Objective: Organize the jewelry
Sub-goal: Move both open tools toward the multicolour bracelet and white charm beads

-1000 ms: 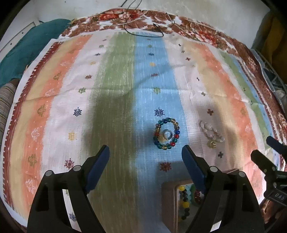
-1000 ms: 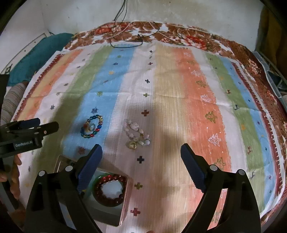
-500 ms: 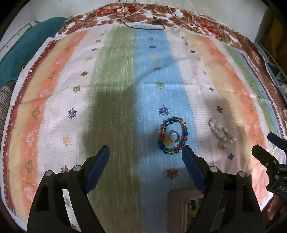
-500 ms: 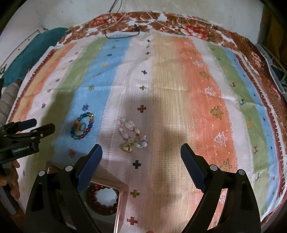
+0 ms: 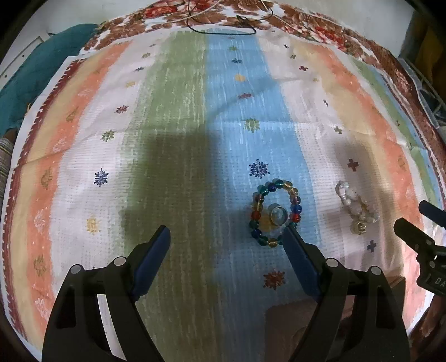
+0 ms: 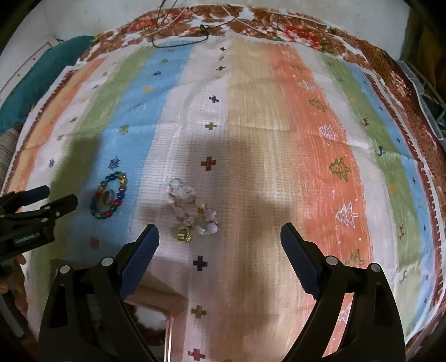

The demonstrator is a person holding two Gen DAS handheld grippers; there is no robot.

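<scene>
A multicoloured bead bracelet (image 5: 274,213) lies on the blue stripe of the cloth, with a small clear ring (image 5: 277,215) inside it. My left gripper (image 5: 224,236) is open and empty, its right fingertip just below the bracelet. A pale pink bead bracelet with a gold charm (image 6: 192,211) lies on the white stripe, just above and left of centre of my open, empty right gripper (image 6: 220,236). The same pale bracelet (image 5: 355,207) shows at the right of the left wrist view, and the colourful bracelet (image 6: 108,196) shows at the left of the right wrist view.
A wooden jewelry box (image 6: 156,309) sits at the near edge, mostly hidden behind my fingers. A striped patterned cloth (image 5: 178,117) covers the surface. A thin black cord (image 5: 223,26) lies at the far edge. Teal fabric (image 5: 30,92) lies far left.
Both grippers have come lower and closer to the cloth. The bracelets have grown larger and slid toward the fingertips. The box has slipped mostly out of view at the bottom.
</scene>
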